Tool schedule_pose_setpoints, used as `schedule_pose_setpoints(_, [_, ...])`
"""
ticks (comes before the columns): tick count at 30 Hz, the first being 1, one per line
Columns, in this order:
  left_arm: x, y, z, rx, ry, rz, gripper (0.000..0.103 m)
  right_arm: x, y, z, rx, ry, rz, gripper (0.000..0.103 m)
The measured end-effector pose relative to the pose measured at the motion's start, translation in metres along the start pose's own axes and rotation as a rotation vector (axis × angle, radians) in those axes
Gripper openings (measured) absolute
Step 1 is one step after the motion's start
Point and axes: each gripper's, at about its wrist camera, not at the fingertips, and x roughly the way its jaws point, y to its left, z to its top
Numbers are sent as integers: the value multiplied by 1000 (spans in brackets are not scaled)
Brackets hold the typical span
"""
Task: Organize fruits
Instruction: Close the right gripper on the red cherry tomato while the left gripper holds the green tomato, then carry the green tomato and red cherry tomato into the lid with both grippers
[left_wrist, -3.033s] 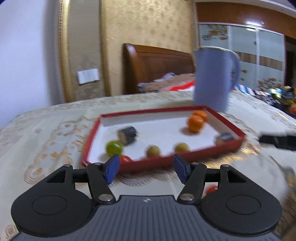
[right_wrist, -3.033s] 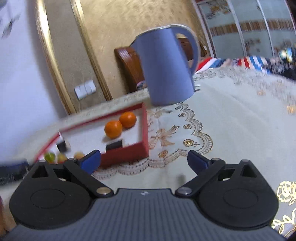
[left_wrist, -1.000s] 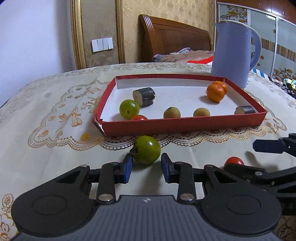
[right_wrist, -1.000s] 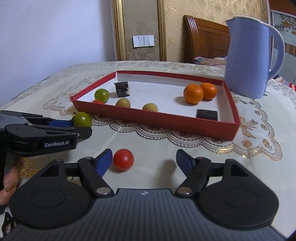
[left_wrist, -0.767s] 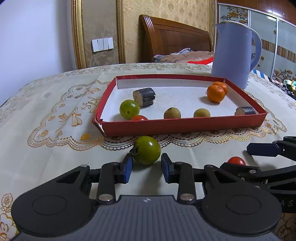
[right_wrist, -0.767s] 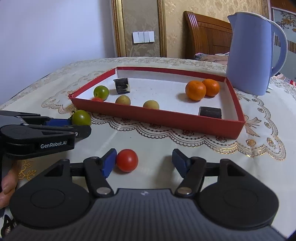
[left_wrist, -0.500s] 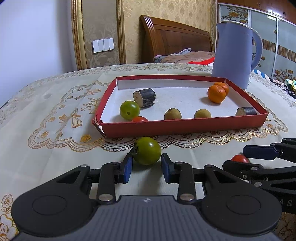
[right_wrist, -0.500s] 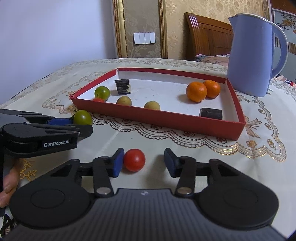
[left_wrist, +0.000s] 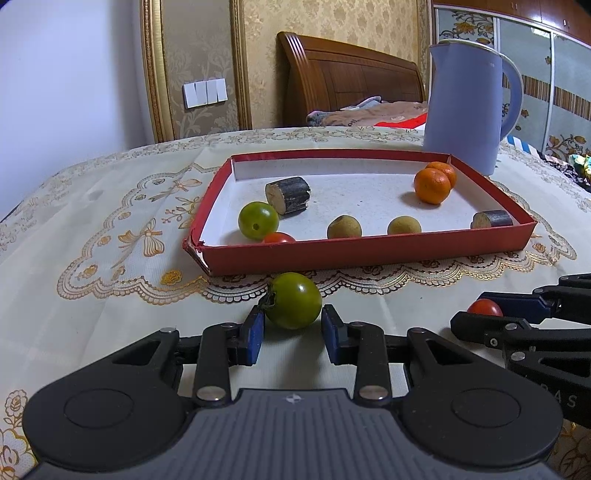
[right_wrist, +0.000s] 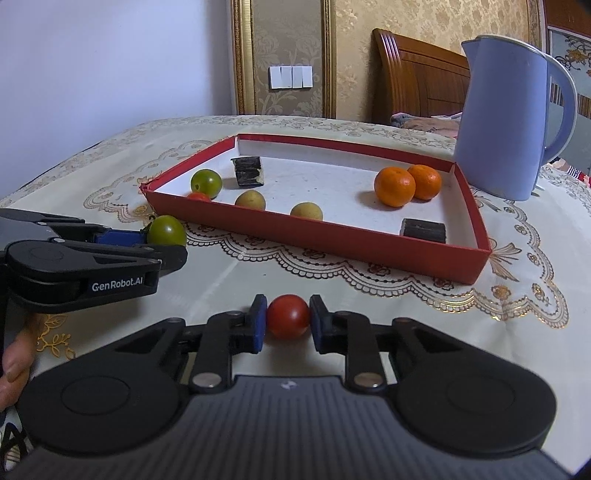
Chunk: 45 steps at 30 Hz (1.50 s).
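On the tablecloth just before the red tray (left_wrist: 369, 254) lies a green tomato (left_wrist: 293, 301), and my left gripper (left_wrist: 293, 318) is shut on it, pads at its two sides. To the right, a small red tomato (right_wrist: 288, 316) rests on the cloth with my right gripper (right_wrist: 287, 318) shut on it. The right wrist view also shows the left gripper (right_wrist: 159, 245) and its green tomato (right_wrist: 167, 230) at the left. In the left wrist view, the right gripper (left_wrist: 469, 308) and the red tomato (left_wrist: 484, 307) show at the right.
The tray holds a green tomato (left_wrist: 258, 220), a red one (left_wrist: 279, 237), two brownish fruits (left_wrist: 344, 227), two oranges (left_wrist: 431, 185) and two dark cut pieces (left_wrist: 288, 190). A blue kettle (left_wrist: 465, 103) stands behind its far right corner. A hand (right_wrist: 14, 365) shows at the left edge.
The right gripper's jaws have closed from wide apart onto the red tomato. The left gripper has stayed shut on the green tomato. Neither hand has shifted in the last second.
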Motion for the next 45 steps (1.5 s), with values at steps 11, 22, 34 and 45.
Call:
schedule_pose_setpoints(11, [-2,-1,0,11,-14,-12,31,-8,-10,0,65,-43,-25,23])
schedule_pose_setpoints(22, [-10,3,36,2,-96,-6,30,1,-29,52,86,-151,-117,23])
schedule_pose_setpoints(34, [57,-14,68,45,-40,40,31,76,-42,80,95,-45,-171,23])
schedule_pose_setpoints(45, [58,-19,68,35,-55,53,31,87,-46,74,142,-8,-146,25])
